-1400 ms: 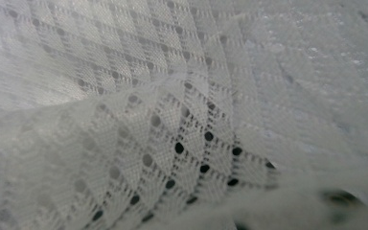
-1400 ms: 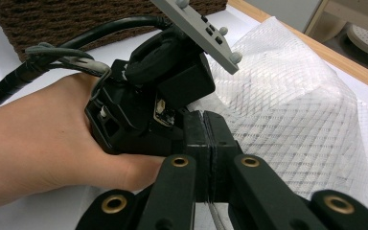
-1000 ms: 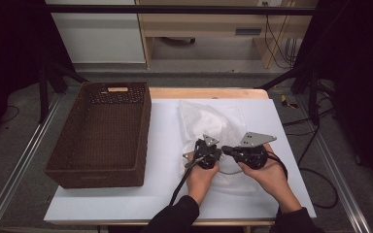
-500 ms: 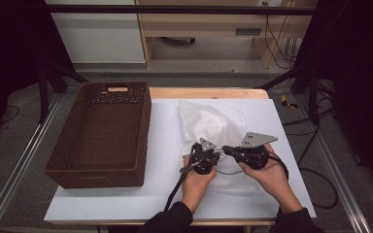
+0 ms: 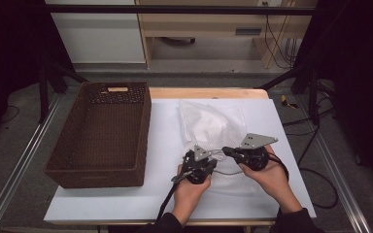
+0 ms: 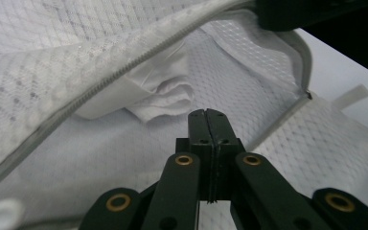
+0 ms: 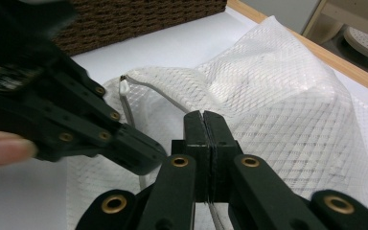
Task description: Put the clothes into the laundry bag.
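Both tongs pressed together: left tongs (image 5: 212, 165) inside the white mesh bag (image 5: 213, 124) opening, right tongs (image 5: 227, 151) pinching its zipper edge (image 7: 136, 86). Bag lies on the surface (image 5: 165, 126), right of the wicker basket (image 5: 102, 133).

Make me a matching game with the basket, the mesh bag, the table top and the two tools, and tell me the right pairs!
Things:
1. basket
2. mesh bag
3. table top
4. left tool and right tool

Descriptions:
A. white netting with a zip
B. dark brown, woven, on the left of the table
C. black, jaws shut
D. plain white and flat

Pairs: 1-B, 2-A, 3-D, 4-C
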A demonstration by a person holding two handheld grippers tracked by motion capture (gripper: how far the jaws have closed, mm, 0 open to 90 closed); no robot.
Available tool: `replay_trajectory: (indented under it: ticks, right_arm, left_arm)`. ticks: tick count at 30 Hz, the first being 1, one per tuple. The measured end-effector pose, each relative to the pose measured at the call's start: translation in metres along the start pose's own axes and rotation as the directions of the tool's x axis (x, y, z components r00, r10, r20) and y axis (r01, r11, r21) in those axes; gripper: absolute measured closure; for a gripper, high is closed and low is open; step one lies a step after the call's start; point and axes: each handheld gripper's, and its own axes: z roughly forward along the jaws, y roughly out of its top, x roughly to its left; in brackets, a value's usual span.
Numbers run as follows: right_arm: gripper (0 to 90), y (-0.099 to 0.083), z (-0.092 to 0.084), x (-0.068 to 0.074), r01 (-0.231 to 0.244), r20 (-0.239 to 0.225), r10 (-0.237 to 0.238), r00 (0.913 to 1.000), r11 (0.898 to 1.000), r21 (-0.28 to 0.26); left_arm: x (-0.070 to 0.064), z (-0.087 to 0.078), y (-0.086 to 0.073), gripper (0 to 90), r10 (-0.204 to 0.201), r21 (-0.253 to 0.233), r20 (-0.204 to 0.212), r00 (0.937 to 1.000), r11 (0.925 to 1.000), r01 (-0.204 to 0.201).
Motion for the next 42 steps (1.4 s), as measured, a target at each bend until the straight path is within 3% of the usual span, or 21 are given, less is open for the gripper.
replay_trajectory:
  ticks: [7,17,21,25,30,42]
  right_arm:
    - [89.9,0.001,0.002,0.004,0.009,-0.006,-0.009,0.9999,1.0,0.007]
    - [89.9,0.002,0.008,0.012,0.034,-0.023,-0.033,0.9992,0.999,0.029]
    - [89.9,0.001,0.011,0.016,0.04,-0.031,-0.039,0.9988,0.998,0.042]
    - [89.9,-0.002,0.014,0.019,0.048,-0.041,-0.046,0.9981,0.997,0.058]
    - [89.9,-0.006,0.017,0.025,0.066,-0.052,-0.062,0.9967,0.995,0.079]
    - [89.9,-0.012,0.023,0.033,0.084,-0.075,-0.076,0.9943,0.989,0.118]
  left_arm:
    - [0.003,-0.033,-0.006,89.9,0.016,-0.018,-0.002,0.9999,0.9997,-0.016]
    - [0.023,-0.084,-0.011,89.9,0.03,-0.05,-0.074,0.9968,0.9982,-0.034]
    - [0.033,-0.097,-0.017,89.9,0.013,-0.062,-0.107,0.9942,0.9979,-0.02]
    - [0.039,-0.106,-0.023,89.9,-0.004,-0.064,-0.12,0.9928,0.998,-0.004]
    - [0.041,-0.112,-0.03,89.4,0.012,-0.058,-0.144,0.9894,0.9981,-0.02]
    - [0.044,-0.111,-0.049,88.2,0.01,-0.032,-0.158,0.9874,0.9994,-0.016]
